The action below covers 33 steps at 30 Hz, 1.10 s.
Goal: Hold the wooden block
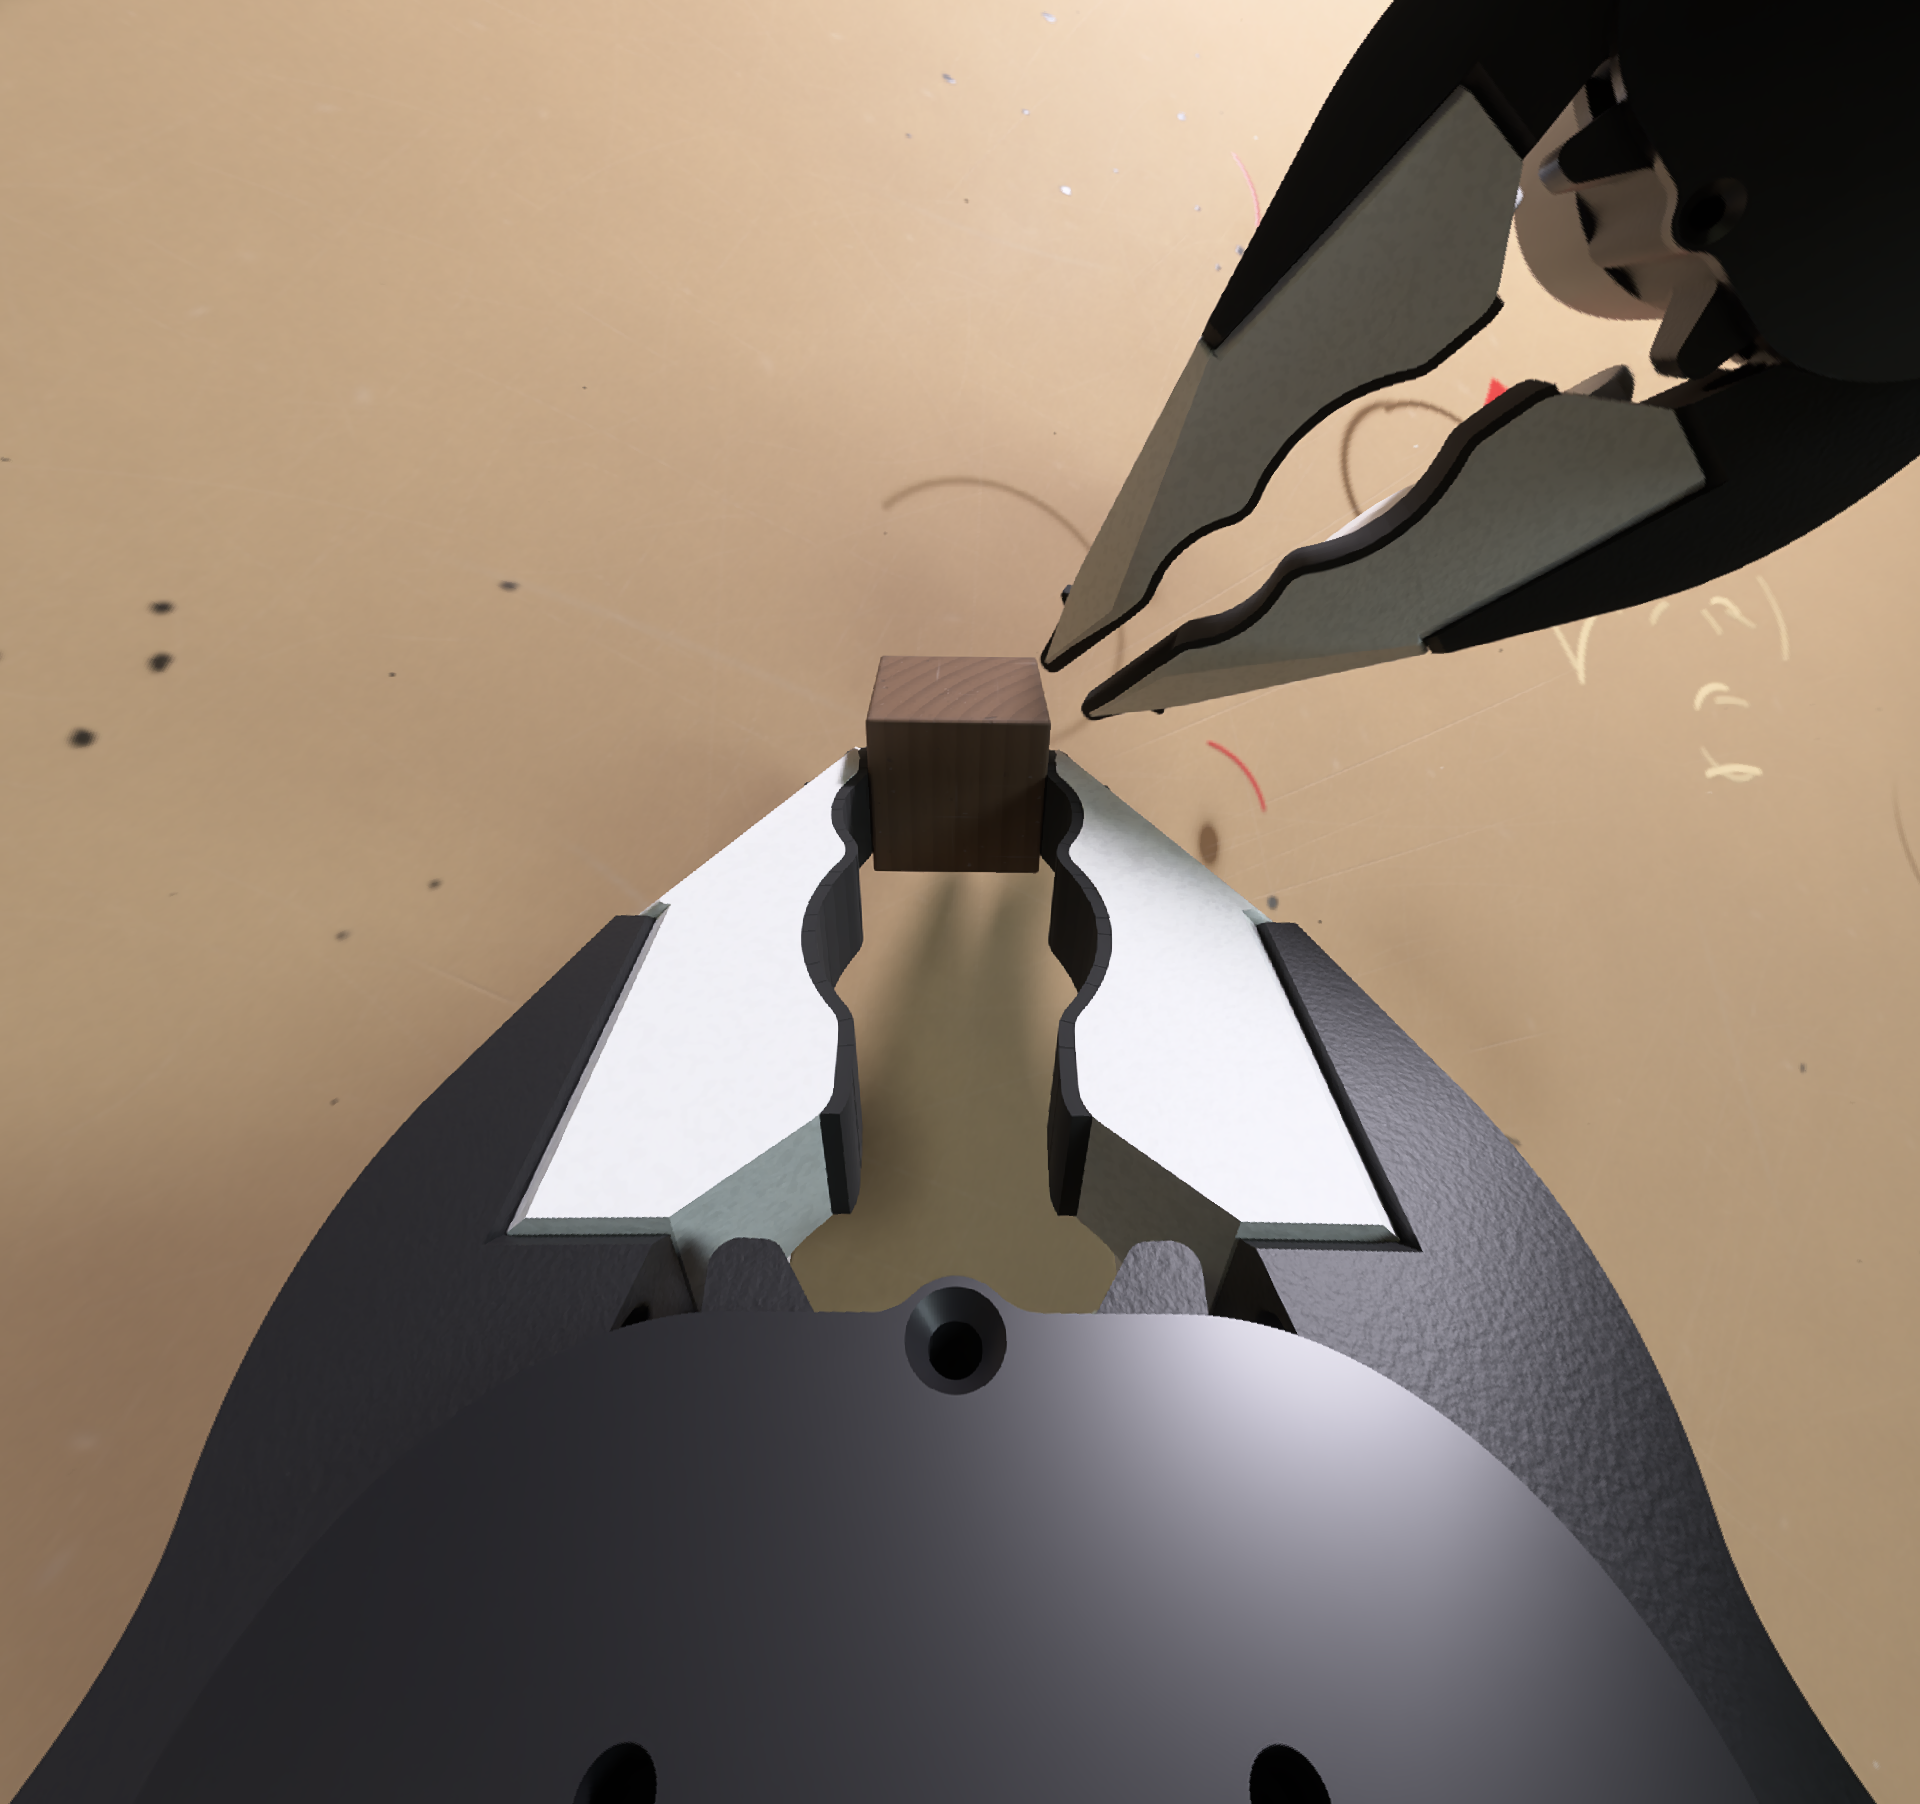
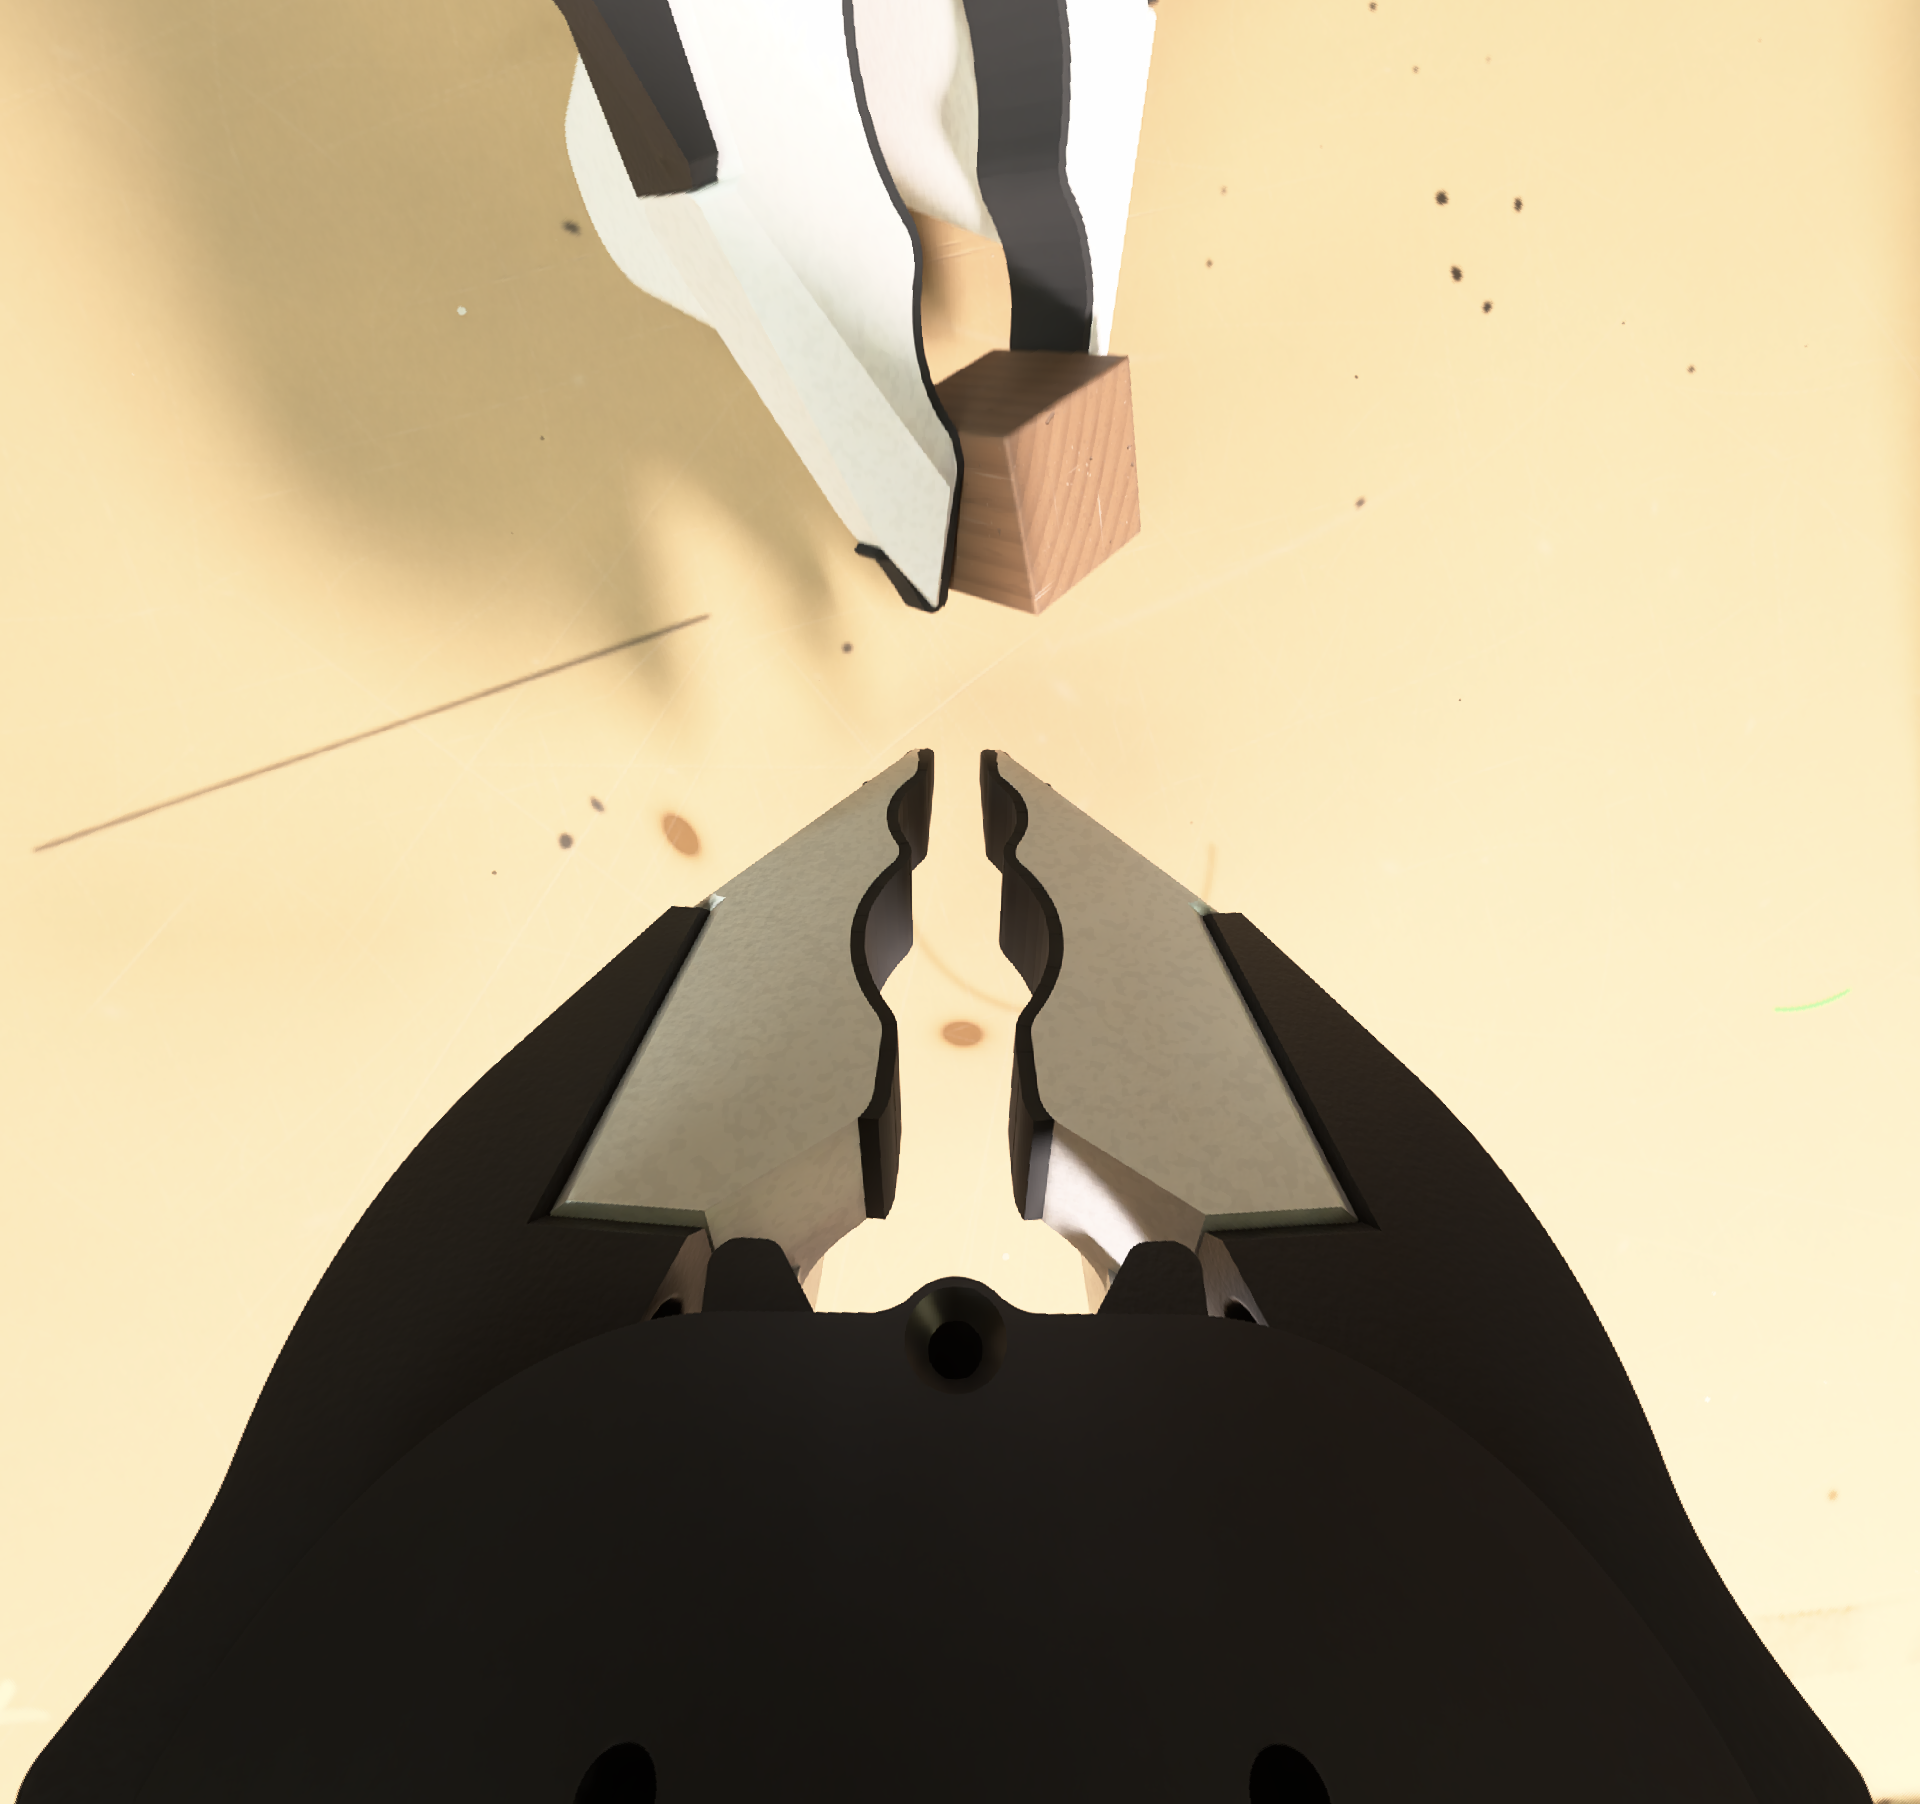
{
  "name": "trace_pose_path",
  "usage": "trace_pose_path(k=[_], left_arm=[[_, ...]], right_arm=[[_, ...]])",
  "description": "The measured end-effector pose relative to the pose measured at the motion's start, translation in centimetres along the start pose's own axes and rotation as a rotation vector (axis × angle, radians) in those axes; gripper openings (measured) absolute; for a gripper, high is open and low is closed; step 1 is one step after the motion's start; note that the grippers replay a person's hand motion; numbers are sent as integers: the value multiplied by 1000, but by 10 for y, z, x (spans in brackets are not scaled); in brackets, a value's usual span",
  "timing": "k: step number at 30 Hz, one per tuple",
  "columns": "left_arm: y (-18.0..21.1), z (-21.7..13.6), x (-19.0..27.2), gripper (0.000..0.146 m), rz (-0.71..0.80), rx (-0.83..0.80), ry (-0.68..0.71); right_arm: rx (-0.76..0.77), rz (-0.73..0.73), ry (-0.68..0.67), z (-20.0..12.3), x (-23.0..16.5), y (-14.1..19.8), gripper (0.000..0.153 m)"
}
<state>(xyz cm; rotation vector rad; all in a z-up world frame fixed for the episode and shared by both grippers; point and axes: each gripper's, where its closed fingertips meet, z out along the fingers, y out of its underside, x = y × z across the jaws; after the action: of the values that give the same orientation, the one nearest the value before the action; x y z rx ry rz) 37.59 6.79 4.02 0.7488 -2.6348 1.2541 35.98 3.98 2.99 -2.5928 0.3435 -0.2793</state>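
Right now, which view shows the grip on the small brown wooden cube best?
Left wrist view: the small brown wooden cube sits squarely between the left hand-held gripper fingertips, both contacts visible. The right wrist view shows the cube from the far side, one finger partly covering it, the other contact mostly hidden.

You have a small wooden block (image 1: 954, 767), cube-shaped, brown with fine grain lines on its faces and crisp edges. In the left wrist view it sits just above frame centre, square-on, its darker front face toward you and its lighter top face showing. In the right wrist view the same block (image 2: 1049, 487) appears at 12 o'clock, turned corner-on and tilted, its lit face a pale reddish tan, raised clear of the scuffed tan surface (image 2: 1455, 611).
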Motion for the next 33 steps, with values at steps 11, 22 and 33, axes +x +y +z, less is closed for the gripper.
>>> trace_pose_path(k=[11,22,33], left_arm=[[2,4,4,31,-6,21,37],[11,6,4,31,-15,-8,50],[12,5,3,31,-35,10,59]], right_arm=[[-27,-21,11,1,-2,-3,9],[-5,-21,13,-1,-4,-7,8],[29,26,3,-4,-7,-4,9]])
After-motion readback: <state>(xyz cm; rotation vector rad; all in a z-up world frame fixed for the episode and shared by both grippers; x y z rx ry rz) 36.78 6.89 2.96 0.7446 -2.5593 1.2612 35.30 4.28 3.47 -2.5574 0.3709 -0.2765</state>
